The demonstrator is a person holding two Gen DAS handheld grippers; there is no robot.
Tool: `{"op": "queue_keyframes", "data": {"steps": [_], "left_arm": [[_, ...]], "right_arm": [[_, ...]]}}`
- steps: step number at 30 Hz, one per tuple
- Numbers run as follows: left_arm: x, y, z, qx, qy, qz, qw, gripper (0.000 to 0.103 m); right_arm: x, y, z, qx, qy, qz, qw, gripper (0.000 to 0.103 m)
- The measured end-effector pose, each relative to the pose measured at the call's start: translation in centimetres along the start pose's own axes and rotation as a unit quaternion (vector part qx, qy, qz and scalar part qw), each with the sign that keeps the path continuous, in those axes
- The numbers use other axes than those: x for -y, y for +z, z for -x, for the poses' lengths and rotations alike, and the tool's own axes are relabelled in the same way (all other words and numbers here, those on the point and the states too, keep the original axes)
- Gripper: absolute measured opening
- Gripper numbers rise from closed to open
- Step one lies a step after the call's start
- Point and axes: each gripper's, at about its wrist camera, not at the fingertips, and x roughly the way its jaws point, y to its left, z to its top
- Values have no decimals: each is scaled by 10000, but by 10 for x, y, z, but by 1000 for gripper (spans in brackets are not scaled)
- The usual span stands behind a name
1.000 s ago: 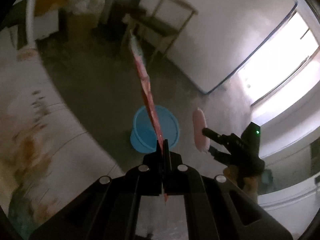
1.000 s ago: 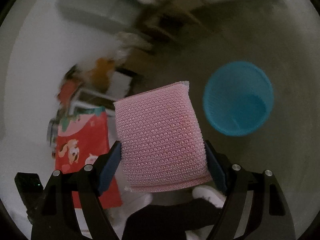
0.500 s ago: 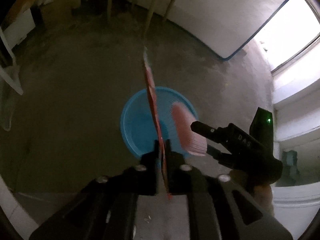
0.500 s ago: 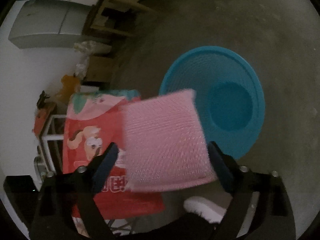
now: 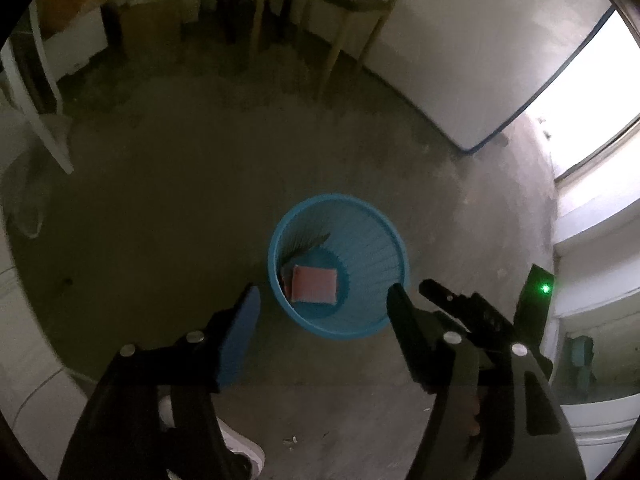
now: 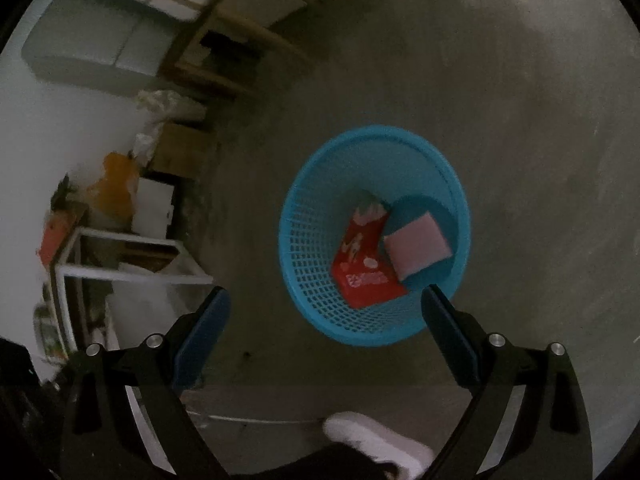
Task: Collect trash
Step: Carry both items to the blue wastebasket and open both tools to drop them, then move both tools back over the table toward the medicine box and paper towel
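The blue basket [image 5: 384, 236] stands on the bare concrete floor [image 5: 160, 216], and both pieces of trash lie inside it. In the left wrist view the pink sponge [image 5: 314, 283] rests flat on the basket's bottom, with only a thin red edge of the wrapper showing at its left side. The right wrist view shows far more of the red snack wrapper [image 6: 362, 258]: it leans against the mesh wall with its printed face up, and the sponge [image 6: 418, 246] lies just beside it, overlapping its right edge. The left gripper [image 5: 324, 300] hangs above the basket with its fingers [image 5: 240, 332] spread, having just been opening, and nothing is between them. The right gripper [image 6: 326, 300] is also released, its fingers [image 6: 202, 334] wide apart and empty. Only the left view shows the other gripper, at the right with a green light; only the right view shows the white shelf frame [image 6: 132, 272] and a white shoe [image 6: 372, 442].
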Motion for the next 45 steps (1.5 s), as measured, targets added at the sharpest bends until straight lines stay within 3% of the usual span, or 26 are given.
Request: {"op": "queue_keyframes", "data": {"steps": [6,9,12,17,21,23,25,28,31,36,40,42,45], "left_arm": [[-11,-39,79,370,-391,12,9985,68],[-22,-69,117,218,-824,27,9964,81],[-32,-103,159,459,-659,-108,9967,85],[-48,-156,212,1057,-193,-157,9941,92],[-94,-210,271,1696,323,240,9847,97],[-118,-239,299,1881,476,489,9798,97],[-141,-262,320,2047,496,753,9747,97],[-170,-295,333,2174,733,1118,9669,97],[-197,-322,343,2407,925,1491,9546,97],[-244,-349,363,2881,690,1958,9348,97],[-257,-339,361,3107,907,1607,9324,97],[-263,-329,357,3111,1166,1161,9360,97],[-273,-312,349,3008,1251,688,9429,97]], "right_arm": [[-46,-32,53,703,-538,1216,9886,95],[-80,-57,79,1084,-904,1881,9720,95],[-109,-87,101,1335,-988,2471,9546,95],[-163,-148,118,1688,-1105,3551,9128,95],[-205,-210,123,1938,-903,4702,8563,95],[-221,-236,126,2076,-771,5053,8340,95],[-236,-258,128,2106,-399,5288,8212,95],[-254,-278,130,1847,229,5408,8203,95],[-268,-295,123,1321,1089,5402,8239,95],[-296,-330,113,810,1460,5515,8173,95],[-317,-344,89,59,1594,5558,8159,95],[-324,-350,80,-280,1676,5465,8200,95],[-332,-353,69,-696,1766,5221,8315,95]]}}
